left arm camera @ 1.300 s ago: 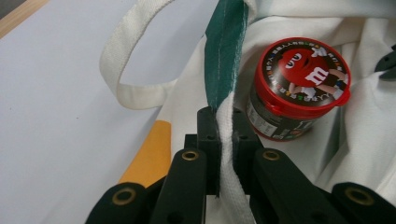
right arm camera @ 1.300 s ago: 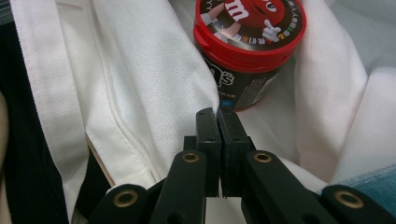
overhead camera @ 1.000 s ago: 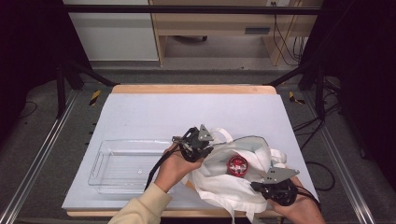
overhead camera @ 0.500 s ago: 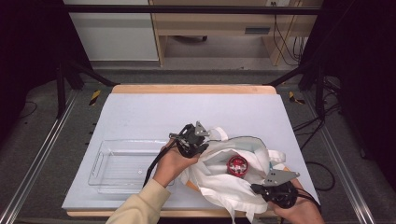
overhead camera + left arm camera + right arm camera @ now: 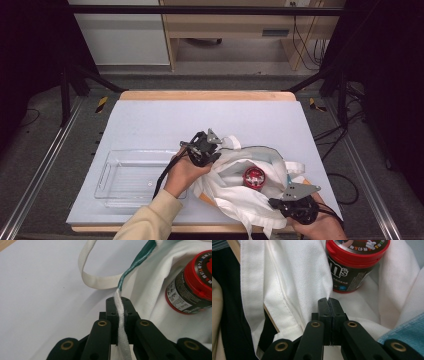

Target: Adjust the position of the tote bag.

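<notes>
Nearest the person, at the table's front right edge, the right gripper (image 5: 300, 207) is clamped on the near hem of a white cloth bag (image 5: 235, 197). In the right gripper view its jaws stand pressed together with a pinch of the white fabric (image 5: 312, 287) caught at their tips, the cloth rising from them toward the canister.

The bag lies crumpled on the pale table mat (image 5: 165, 125), right of centre, its mouth pulled open between the two grippers so that the opening faces upward. Its long axis runs roughly from the near right corner toward the middle of the table, slanting away to the left.

Inside the open mouth sits a red-lidded candy canister (image 5: 254, 176). From above, its round lid faces nearly straight up, so its long axis stands close to upright; in the left gripper view it appears tilted (image 5: 192, 287), though that camera is itself turned.

Farther in, the left gripper (image 5: 204, 150) grips the bag's far rim. In the left gripper view its jaws are closed on a folded white edge (image 5: 121, 315), which twists into a green-lined strip beyond the tips, with a handle loop (image 5: 92, 277) lying on the mat just past it.

Left of the bag, a clear plastic tray (image 5: 112, 172) rests on the mat, its long side running left to right, its right end under the left hand (image 5: 184, 172).
</notes>
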A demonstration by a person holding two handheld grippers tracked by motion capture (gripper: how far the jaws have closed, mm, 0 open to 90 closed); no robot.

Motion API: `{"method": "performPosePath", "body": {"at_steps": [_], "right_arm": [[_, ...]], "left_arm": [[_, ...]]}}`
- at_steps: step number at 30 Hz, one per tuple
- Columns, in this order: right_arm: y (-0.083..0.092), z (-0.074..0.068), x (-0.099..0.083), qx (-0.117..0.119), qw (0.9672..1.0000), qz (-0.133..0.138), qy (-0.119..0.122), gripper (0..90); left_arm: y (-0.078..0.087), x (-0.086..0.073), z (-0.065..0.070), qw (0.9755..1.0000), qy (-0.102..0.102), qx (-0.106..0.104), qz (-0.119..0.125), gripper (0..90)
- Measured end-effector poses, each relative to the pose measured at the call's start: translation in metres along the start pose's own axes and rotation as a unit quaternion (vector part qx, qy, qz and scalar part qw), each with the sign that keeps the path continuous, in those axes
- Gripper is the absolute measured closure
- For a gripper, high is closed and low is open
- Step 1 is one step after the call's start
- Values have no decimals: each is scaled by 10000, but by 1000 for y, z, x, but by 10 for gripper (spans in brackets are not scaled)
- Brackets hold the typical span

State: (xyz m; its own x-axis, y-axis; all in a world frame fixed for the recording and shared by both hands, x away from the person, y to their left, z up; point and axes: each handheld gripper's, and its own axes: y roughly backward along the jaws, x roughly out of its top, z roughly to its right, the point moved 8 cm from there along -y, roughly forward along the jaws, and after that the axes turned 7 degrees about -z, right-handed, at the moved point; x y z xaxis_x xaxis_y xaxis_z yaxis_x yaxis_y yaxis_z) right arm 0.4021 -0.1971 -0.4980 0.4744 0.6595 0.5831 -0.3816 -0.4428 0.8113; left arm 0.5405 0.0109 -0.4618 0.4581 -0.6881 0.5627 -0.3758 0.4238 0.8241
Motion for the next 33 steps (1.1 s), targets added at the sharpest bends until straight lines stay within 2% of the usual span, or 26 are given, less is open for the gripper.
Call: {"method": "performPosePath", "body": {"at_steps": [13, 26, 33], "right_arm": [[-2, -2, -3, 6, 10000, -39, 29, 900], [-4, -1, -4, 37, 10000, -59, -46, 899], [-2, 2, -2, 66, 9999, 41, -133, 890]], "left_arm": [[-6, -2, -6, 9999, 109, 57, -86, 868], [-10, -6, -5, 9997, 28, 22, -256, 869], [-10, -6, -3, 9996, -12, 33, -273, 869]]}}
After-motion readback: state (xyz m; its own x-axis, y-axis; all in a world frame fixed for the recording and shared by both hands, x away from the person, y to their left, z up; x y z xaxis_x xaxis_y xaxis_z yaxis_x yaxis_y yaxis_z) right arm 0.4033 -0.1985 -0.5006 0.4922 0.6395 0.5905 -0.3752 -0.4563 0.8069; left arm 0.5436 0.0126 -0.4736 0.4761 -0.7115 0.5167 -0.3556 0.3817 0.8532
